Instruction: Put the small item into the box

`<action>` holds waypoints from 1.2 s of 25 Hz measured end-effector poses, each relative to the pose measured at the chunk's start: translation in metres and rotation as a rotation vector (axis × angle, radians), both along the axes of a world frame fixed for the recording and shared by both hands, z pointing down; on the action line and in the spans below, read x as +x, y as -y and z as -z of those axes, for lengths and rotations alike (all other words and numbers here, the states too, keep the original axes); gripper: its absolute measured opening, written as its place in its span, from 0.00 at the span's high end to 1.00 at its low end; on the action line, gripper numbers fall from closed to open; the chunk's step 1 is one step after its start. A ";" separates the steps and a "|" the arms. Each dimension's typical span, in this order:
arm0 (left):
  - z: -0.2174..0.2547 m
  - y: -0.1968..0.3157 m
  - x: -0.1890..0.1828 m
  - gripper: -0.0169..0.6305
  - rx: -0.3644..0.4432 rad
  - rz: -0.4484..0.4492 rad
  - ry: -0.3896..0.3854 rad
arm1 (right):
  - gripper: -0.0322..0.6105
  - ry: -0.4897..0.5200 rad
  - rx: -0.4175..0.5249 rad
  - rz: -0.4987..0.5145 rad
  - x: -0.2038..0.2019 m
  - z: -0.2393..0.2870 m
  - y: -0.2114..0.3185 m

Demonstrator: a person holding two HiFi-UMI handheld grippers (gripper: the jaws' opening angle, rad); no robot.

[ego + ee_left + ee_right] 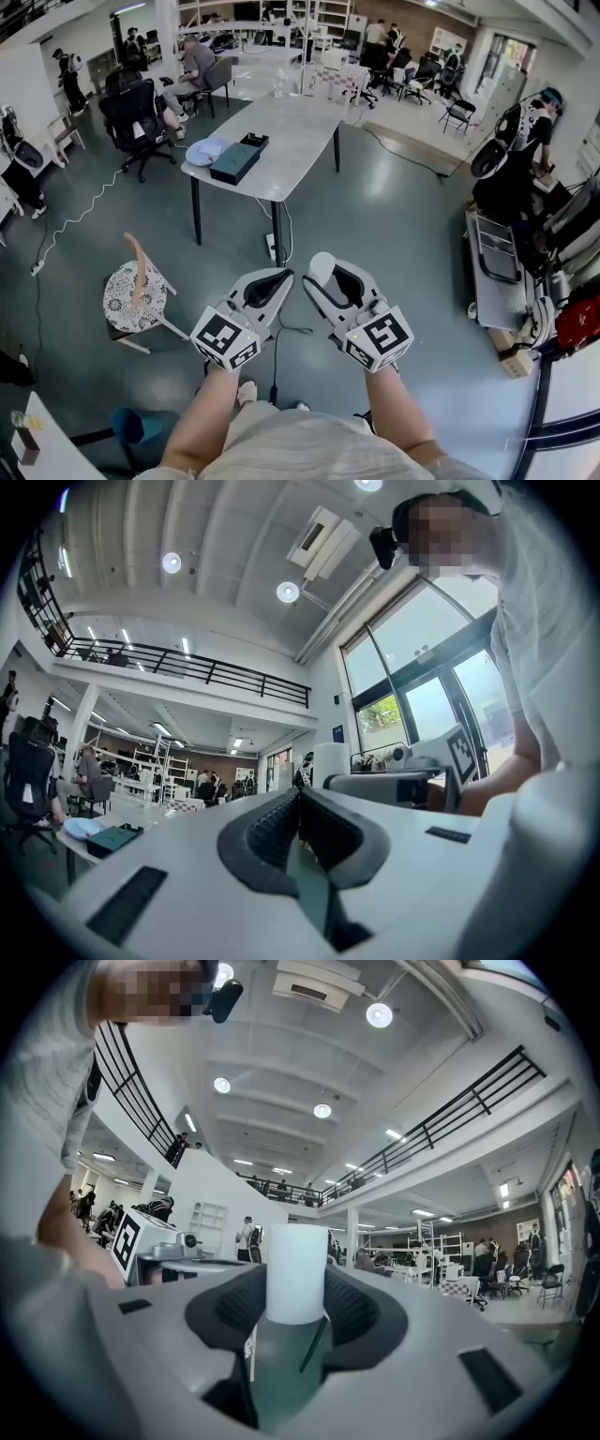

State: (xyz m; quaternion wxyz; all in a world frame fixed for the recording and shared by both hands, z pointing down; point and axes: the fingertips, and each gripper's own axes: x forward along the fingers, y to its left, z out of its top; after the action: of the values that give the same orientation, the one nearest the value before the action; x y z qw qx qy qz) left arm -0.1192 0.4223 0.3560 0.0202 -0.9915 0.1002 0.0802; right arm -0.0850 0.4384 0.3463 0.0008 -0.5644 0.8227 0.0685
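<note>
A small white cylinder [296, 1272] stands upright between the dark pads of my right gripper [296, 1309], which is shut on it. In the head view this white item [321, 266] shows at the tip of the right gripper [322, 273], held over the floor in front of the person. Beside it my left gripper [283, 276] is shut with nothing in it; in its own view the left gripper [298, 819] has its jaws pressed together. A dark teal box [234, 162] lies on the grey table [291, 131] well ahead of both grippers. The same box [111, 838] appears far off at the left.
A light blue plate [204, 151] and a small black tray [254, 141] lie by the box. A wooden chair with a patterned seat [134, 296] stands left of the grippers, a black office chair [137, 116] beyond it. Cables trail on the floor; a cart [502, 255] stands right.
</note>
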 end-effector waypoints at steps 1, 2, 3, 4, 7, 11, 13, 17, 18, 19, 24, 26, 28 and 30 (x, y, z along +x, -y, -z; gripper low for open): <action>0.000 0.001 0.000 0.94 0.000 0.001 0.000 | 0.64 0.000 0.000 -0.001 0.000 0.000 0.001; 0.000 0.002 0.001 0.94 -0.001 0.001 0.000 | 0.64 -0.001 0.000 -0.002 0.001 0.000 0.001; 0.000 0.002 0.002 0.94 -0.002 0.001 0.000 | 0.64 0.000 -0.001 -0.001 0.002 0.000 0.001; 0.000 0.001 0.004 0.94 -0.002 0.001 -0.001 | 0.64 0.002 -0.001 0.002 0.003 0.000 0.001; 0.000 0.001 0.008 0.94 -0.001 0.003 -0.001 | 0.64 0.016 -0.004 0.020 0.005 -0.002 0.002; 0.001 0.001 0.011 0.94 0.010 0.005 0.001 | 0.64 -0.002 0.002 0.036 0.003 0.001 0.001; 0.002 0.001 0.011 0.94 0.012 0.010 -0.002 | 0.64 -0.017 0.000 0.035 0.003 0.001 0.002; 0.004 0.002 0.014 0.94 0.011 0.020 -0.002 | 0.64 -0.026 -0.001 0.040 0.004 0.003 0.004; 0.004 0.003 0.015 0.94 0.013 0.022 -0.001 | 0.64 -0.027 -0.001 0.041 0.004 0.003 0.005; 0.004 0.003 0.016 0.94 0.015 0.022 0.000 | 0.64 -0.028 -0.003 0.043 0.005 0.002 0.006; 0.004 0.003 0.019 0.94 0.022 0.031 0.004 | 0.64 -0.016 -0.007 0.047 0.010 0.000 0.007; 0.003 0.004 0.019 0.94 0.020 0.039 0.005 | 0.64 -0.017 -0.009 0.051 0.011 -0.001 0.008; 0.002 0.006 0.018 0.94 0.016 0.046 0.007 | 0.64 -0.018 -0.011 0.054 0.011 0.000 0.011; -0.001 0.011 0.016 0.94 0.009 0.053 0.009 | 0.64 -0.013 -0.018 0.059 0.009 -0.002 0.017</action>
State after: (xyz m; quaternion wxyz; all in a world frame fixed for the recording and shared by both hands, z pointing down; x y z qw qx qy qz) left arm -0.1036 0.4113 0.3571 0.0274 -0.9887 0.1261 0.0756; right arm -0.0756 0.4212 0.3487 -0.0075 -0.5393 0.8396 0.0647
